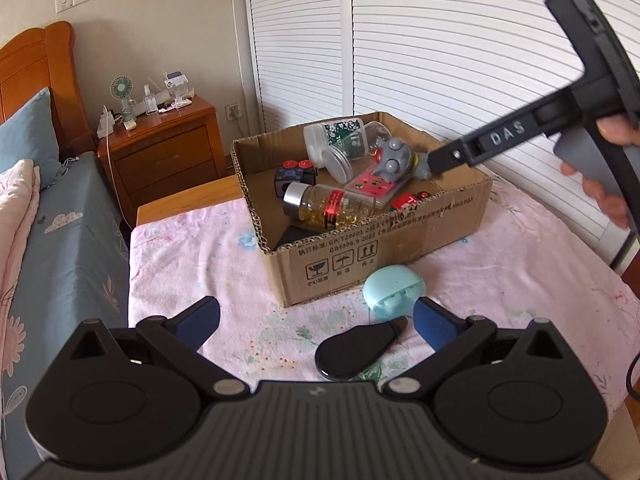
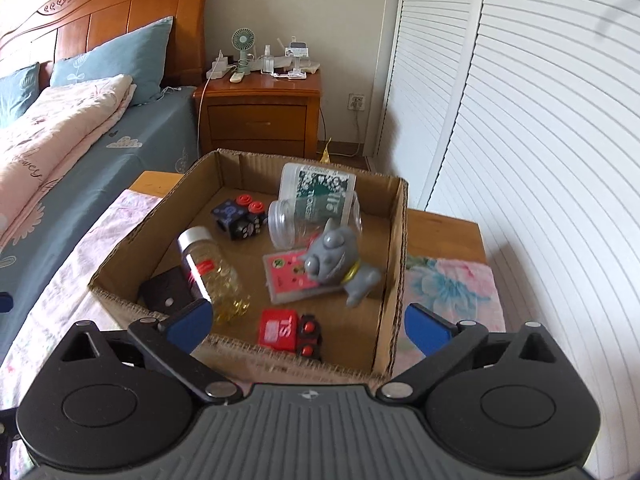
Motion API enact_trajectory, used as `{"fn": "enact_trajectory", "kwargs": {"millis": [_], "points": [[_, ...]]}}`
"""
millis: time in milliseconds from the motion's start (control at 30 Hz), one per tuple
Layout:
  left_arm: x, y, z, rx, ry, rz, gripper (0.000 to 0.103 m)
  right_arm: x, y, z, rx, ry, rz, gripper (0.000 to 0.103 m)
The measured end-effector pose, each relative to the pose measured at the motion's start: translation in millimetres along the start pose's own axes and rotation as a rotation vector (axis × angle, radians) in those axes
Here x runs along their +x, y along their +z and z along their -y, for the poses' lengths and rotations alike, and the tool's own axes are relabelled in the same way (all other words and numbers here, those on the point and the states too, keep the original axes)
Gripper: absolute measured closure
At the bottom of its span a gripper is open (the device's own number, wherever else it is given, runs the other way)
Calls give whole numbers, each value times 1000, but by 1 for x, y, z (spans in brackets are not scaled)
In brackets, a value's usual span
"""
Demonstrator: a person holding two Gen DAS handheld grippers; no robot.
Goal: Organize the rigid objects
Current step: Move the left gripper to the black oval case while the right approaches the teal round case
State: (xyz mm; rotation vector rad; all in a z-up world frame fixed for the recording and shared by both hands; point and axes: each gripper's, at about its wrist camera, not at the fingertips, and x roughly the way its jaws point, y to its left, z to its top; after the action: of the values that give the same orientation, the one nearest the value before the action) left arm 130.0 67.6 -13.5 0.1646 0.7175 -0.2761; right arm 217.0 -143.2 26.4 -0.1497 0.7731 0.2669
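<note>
- The left gripper (image 1: 316, 322) hung low over the pink cloth (image 1: 192, 264), its jaws spread wide and holding nothing; between them, on the cloth, lay a black flat object (image 1: 352, 350), and just beyond the right finger lay a light blue case (image 1: 394, 290), close to the front wall of the cardboard box (image 1: 400, 240).
- The black flat object lay straight ahead of the left jaws, a little toward the right finger; its long axis ran slanted, with the narrow end pointing up and right toward the blue case; the left gripper was clearly the nearer one for both pieces.
- The right gripper (image 2: 308, 322) was above the box, jaws released and empty; in the left wrist view, a hand (image 1: 608, 168) held it from the far right.
- Count outside the box: one black flat object, one blue case.
- Count inside the box: two clear jars (image 2: 316, 208), one pill bottle (image 2: 212, 276), one grey toy figure (image 2: 336, 264) on one pink card (image 2: 288, 280), one red toy car (image 2: 290, 334), one dark cube (image 2: 240, 220), one black piece (image 2: 168, 292) in the near corner.
</note>
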Motion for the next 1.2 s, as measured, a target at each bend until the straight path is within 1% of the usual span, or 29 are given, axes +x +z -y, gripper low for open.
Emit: {"fn": "enact_trajectory", "kwargs": {"millis": [67,133,233,367,533,700,900,1000,1200], "points": [[-2,-3,2,4,19,3,1,-6,-9,-4,10,2,-3,0],[-4,-7,3,11,58,15,1,-9,-20,-10,23,-1,0,0],[-6,-14,1,18,102,12,1,-6,-36,-19,59,1,-13,0],[-9,-23,-7,4,117,-8,1,10,-54,-36,83,12,-46,0],[-10,-33,-19,-18,143,-37,1,38,-65,-56,96,13,-75,0],[-8,-37,-24,-33,143,-53,1,63,-69,-72,111,11,-102,0],[-3,-37,-22,-35,127,-64,1,83,-73,-82,116,-46,-100,0],[1,-36,-19,-30,118,-73,1,85,-75,-83,96,-77,-84,0],[13,-35,-11,-8,91,-95,1,77,-86,-68,107,-88,-75,0]]}}
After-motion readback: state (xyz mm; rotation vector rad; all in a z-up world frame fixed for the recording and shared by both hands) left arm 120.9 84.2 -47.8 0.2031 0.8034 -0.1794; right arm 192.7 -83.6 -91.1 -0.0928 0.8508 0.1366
